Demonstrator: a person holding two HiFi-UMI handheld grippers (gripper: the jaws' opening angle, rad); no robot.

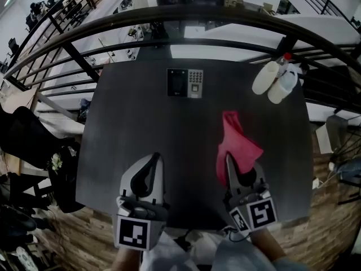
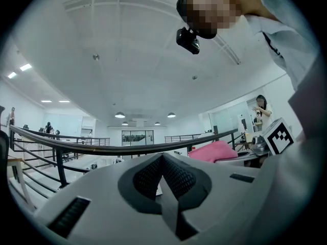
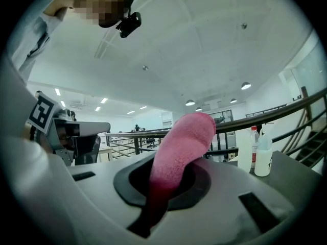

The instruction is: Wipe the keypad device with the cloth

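Right gripper [image 1: 230,168] jaws are clamped on the pink cloth [image 1: 237,143], which is draped forward over the tips, ready for wiping. Left gripper [image 1: 154,162] jaws are pressed together with nothing held, likely spare for steadying. The keypad device [image 1: 185,83] is seen upper centre on the dark table [image 1: 130,123], well apart from the cloth. Two bottles [image 1: 276,79] are stood upper right.

- One keypad device [image 1: 185,83], far middle.
- One pink cloth [image 1: 237,145], near right.
- Two bottles, far right: cream bottle [image 1: 265,77], clear bottle [image 1: 284,83].
- Two grippers, near: left gripper [image 1: 154,158], right gripper [image 1: 229,164].
- One dark table [image 1: 141,123].
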